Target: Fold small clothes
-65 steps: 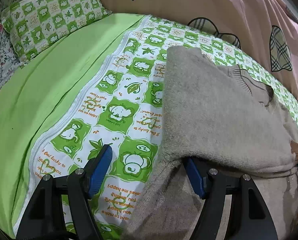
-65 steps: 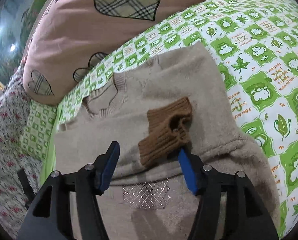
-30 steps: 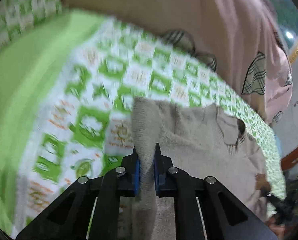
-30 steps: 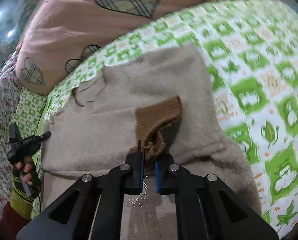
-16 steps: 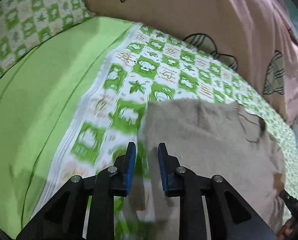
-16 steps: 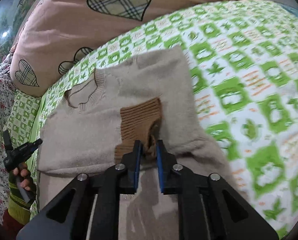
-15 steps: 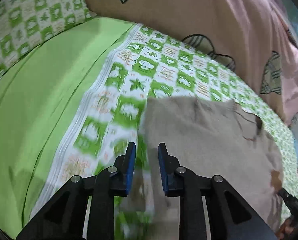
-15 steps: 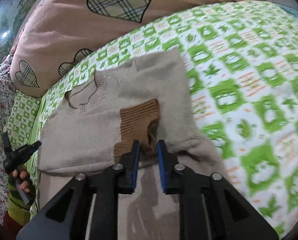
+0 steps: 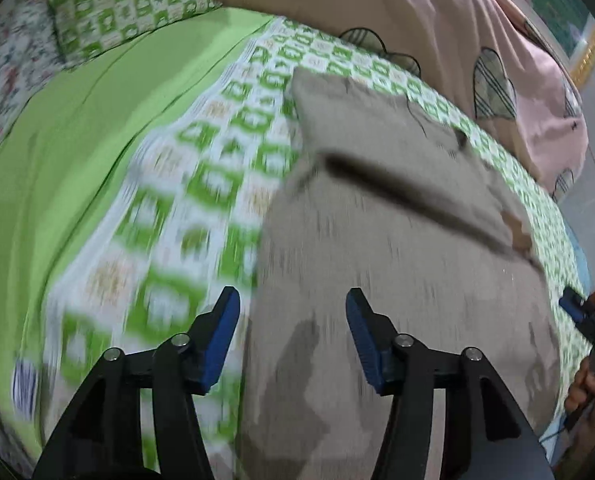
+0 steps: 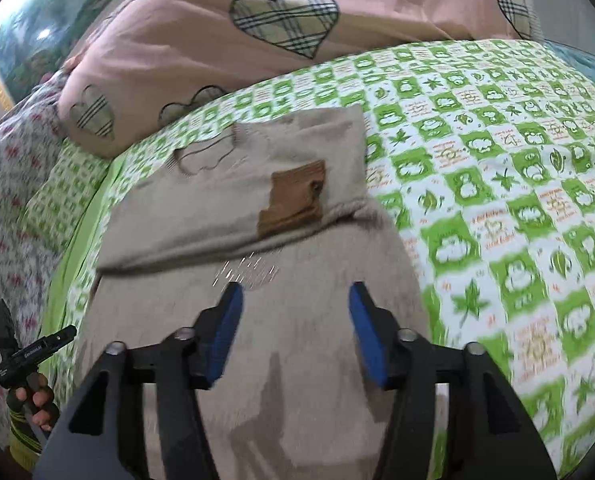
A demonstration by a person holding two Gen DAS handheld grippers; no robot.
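Observation:
A small beige knit sweater [image 9: 397, 248] lies on the bed, its upper part folded down over the body. It also shows in the right wrist view [image 10: 233, 216], with a brown ribbed cuff [image 10: 293, 198] lying on the folded layer and the neckline [image 10: 205, 156] beyond it. My left gripper [image 9: 293, 320] is open and empty above the sweater's near left edge. My right gripper [image 10: 293, 312] is open and empty above the sweater's lower body, short of the fold. The right gripper's tip [image 9: 585, 316] shows at the far right of the left wrist view.
The bed has a green and white patterned sheet [image 10: 497, 184] and a plain green strip [image 9: 77, 152]. A pink duvet with plaid hearts [image 10: 257, 28] is heaped behind the sweater. A patterned pillow [image 9: 125, 4] lies far left. The hand-held left gripper [image 10: 21, 356] shows at the left.
Both grippers were shut on the sweater, the right one on the brown cuff. They have let go, opened wide and pulled back toward me. The folded layer now lies flat.

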